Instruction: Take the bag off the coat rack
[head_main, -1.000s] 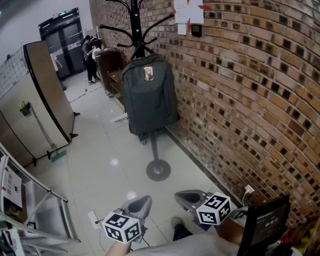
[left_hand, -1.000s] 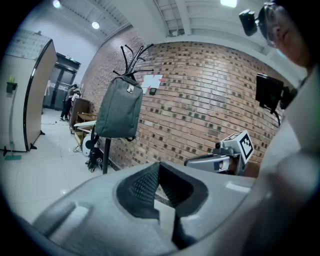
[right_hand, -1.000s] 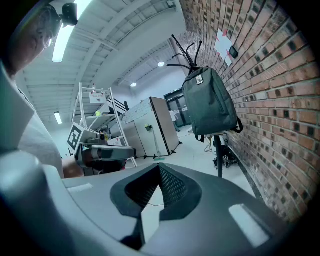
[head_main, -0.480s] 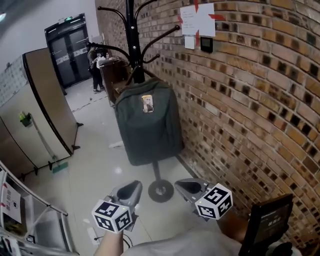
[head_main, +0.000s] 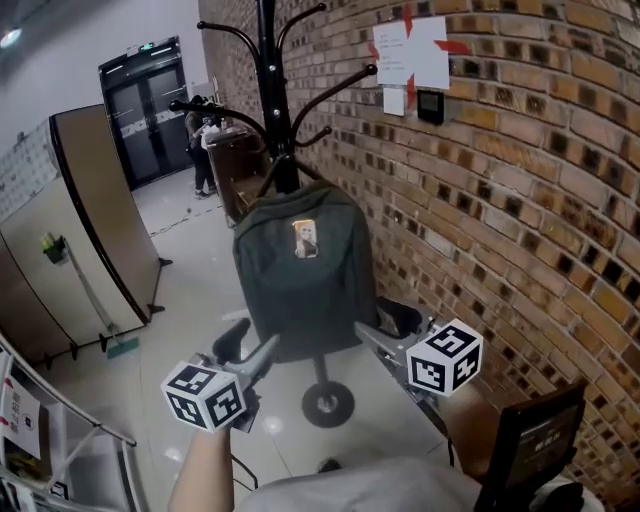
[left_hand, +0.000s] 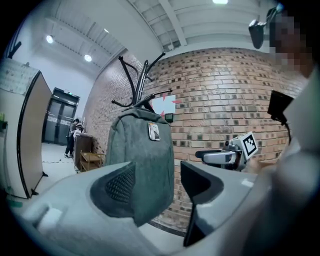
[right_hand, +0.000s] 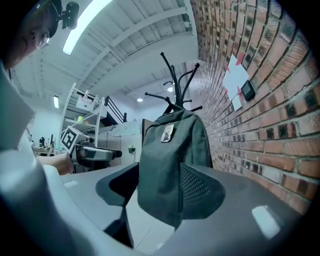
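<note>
Bag (head_main: 303, 270) hangs from the coat rack (head_main: 266, 60) beside the brick wall (head_main: 520, 200), its long axis upright and its top caught up at the pole among the hooks. From the head view it lies straight ahead of me and above both claws. My left gripper (head_main: 250, 345) points at its lower left corner and my right gripper (head_main: 385, 325) at its lower right edge. Neither touches it as far as I can tell. The right one looks slightly higher and nearer, though the two are close to even.

In the left gripper view my jaws are opening, with nothing pressed between the pads. The bag (left_hand: 142, 150) fills the gap between them only because it stands beyond them, a little left of centre. My other claw shows off to the right.

In the right gripper view these jaws are opening too, and they hold nothing. The bag (right_hand: 172, 155) stands ahead in line with the gap, and the rack's hooks (right_hand: 175, 85) rise above it.

I judge the coming move turns on height. The catch point is well above both claws, so I must reach up along the bag and lift it clear.
</note>
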